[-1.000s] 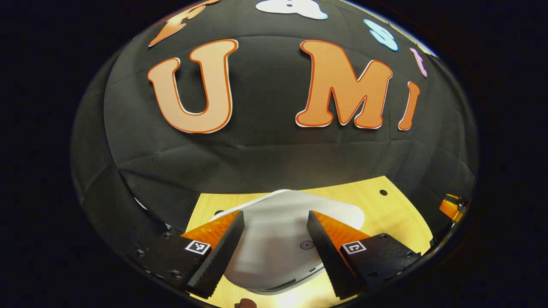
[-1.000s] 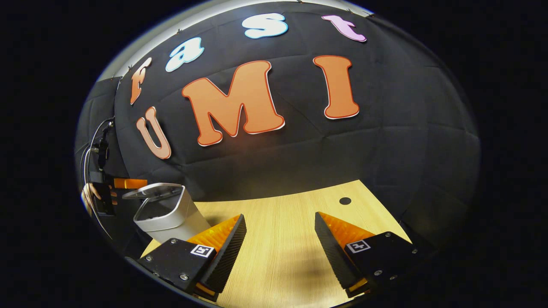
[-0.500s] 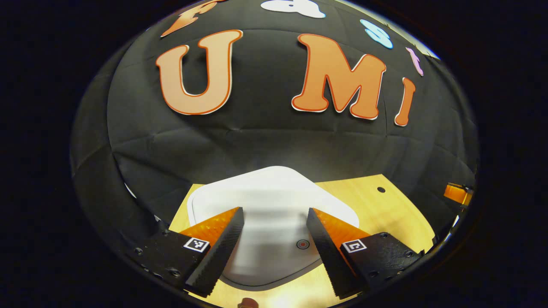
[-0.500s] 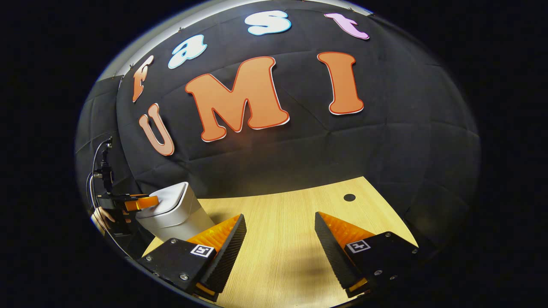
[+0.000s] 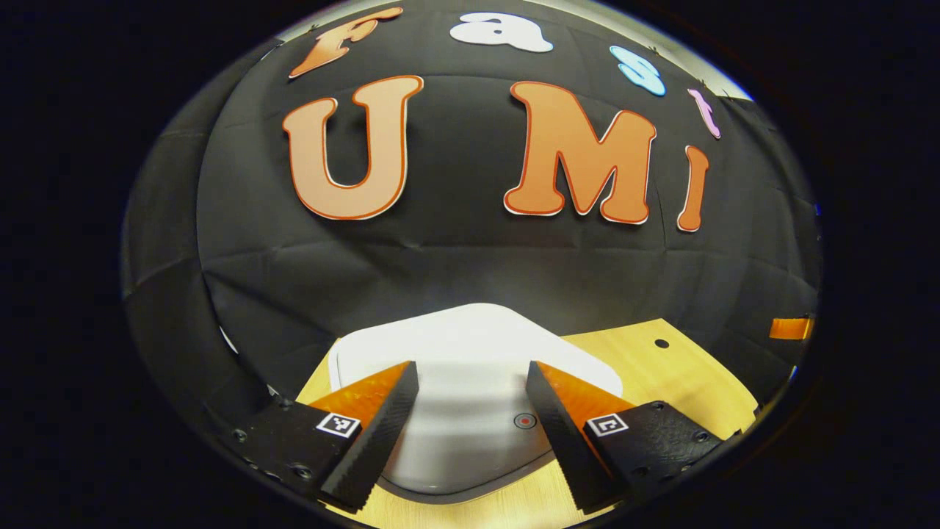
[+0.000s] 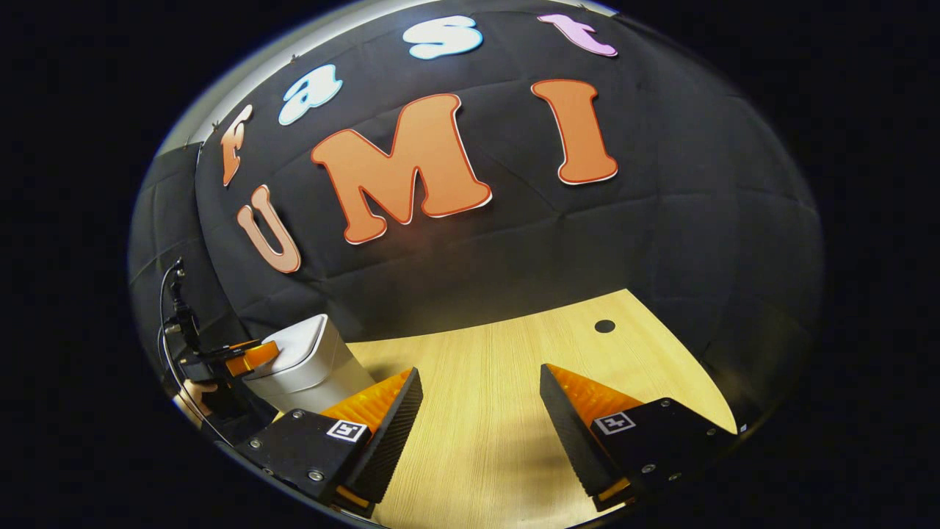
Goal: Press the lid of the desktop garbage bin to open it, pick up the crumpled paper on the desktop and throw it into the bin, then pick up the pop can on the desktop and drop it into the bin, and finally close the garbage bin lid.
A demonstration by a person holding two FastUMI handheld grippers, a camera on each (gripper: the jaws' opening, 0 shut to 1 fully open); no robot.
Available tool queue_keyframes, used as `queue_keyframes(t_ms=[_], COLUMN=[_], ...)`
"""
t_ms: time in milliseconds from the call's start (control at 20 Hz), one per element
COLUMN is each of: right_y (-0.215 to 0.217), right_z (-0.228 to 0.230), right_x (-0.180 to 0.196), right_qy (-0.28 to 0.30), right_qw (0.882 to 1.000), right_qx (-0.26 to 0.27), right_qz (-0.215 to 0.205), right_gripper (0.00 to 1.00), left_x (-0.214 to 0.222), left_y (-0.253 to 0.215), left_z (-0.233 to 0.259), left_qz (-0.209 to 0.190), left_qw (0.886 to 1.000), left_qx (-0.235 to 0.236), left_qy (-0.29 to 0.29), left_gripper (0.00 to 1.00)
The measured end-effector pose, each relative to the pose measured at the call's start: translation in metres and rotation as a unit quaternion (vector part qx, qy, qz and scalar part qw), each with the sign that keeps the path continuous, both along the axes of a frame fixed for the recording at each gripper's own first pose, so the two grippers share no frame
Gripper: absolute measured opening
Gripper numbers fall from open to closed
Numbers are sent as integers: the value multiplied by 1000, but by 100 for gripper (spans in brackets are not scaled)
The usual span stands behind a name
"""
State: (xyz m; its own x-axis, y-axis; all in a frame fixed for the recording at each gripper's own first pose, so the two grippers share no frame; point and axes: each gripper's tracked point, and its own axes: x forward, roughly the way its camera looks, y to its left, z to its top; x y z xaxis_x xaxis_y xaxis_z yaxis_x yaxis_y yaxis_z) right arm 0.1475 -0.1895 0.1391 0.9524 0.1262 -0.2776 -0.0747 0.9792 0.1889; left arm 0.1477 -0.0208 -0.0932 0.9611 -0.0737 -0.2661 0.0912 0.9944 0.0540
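The left gripper (image 5: pixel 470 411) stood with its fingers spread wide and nothing between them; it hung over the garbage bin lid (image 5: pixel 470 345), which lay flat and shut on the bin, and whether the fingertips touched the lid could not be told from the left gripper view. That view looked down on the white, rounded-square lid from close above, with a small round red-centred mark (image 5: pixel 523 421) near its front edge, just beside the inner edge of one finger. The wooden desktop (image 5: pixel 661 367) showed around the lid, with a dark round hole (image 5: pixel 662 343) in it to one side. The right gripper (image 6: pixel 481 411) was likewise wide open and held nothing, poised above a bare stretch of the desktop (image 6: pixel 499 367), well apart from the bin. The right gripper view gave the side-on picture: the garbage bin (image 6: pixel 305 367) stood upright as a white tapered box at the far left of the desktop, lid down, with the left gripper (image 6: pixel 246 358) seen farther off at the lid's near edge and part of a hand (image 6: pixel 194 389) behind it. From there the fingers seemed level with the lid's top, though contact stayed unclear. A cable (image 6: pixel 165 323) ran up behind that gripper.
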Motion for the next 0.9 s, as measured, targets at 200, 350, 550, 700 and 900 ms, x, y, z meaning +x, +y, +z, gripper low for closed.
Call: queue_keyframes(t_ms=[200, 350, 550, 700, 900], right_y=[-3, 0, 3, 4, 7], right_z=[-4, -3, 0, 1, 6], right_x=[-5, -4, -4, -3, -2], right_qy=[7, 4, 1, 0, -5], right_qw=[1000, 1000, 1000, 1000, 1000], right_qx=[10, 0, 0, -1, -2], right_qz=[-3, 1, 5, 5, 6], right_gripper=[96, 96, 96, 96, 96], left_x=[0, 3, 1, 2, 1], left_y=[-1, 0, 1, 2, 0], left_z=[-4, 3, 5, 6, 6], left_qz=[7, 7, 1, -1, -8], left_qw=[1000, 1000, 1000, 1000, 1000], left_qx=[1, -3, -11, -14, -11], left_qy=[-11, -24, -26, -19, -28], left_gripper=[99, 97, 95, 95, 95])
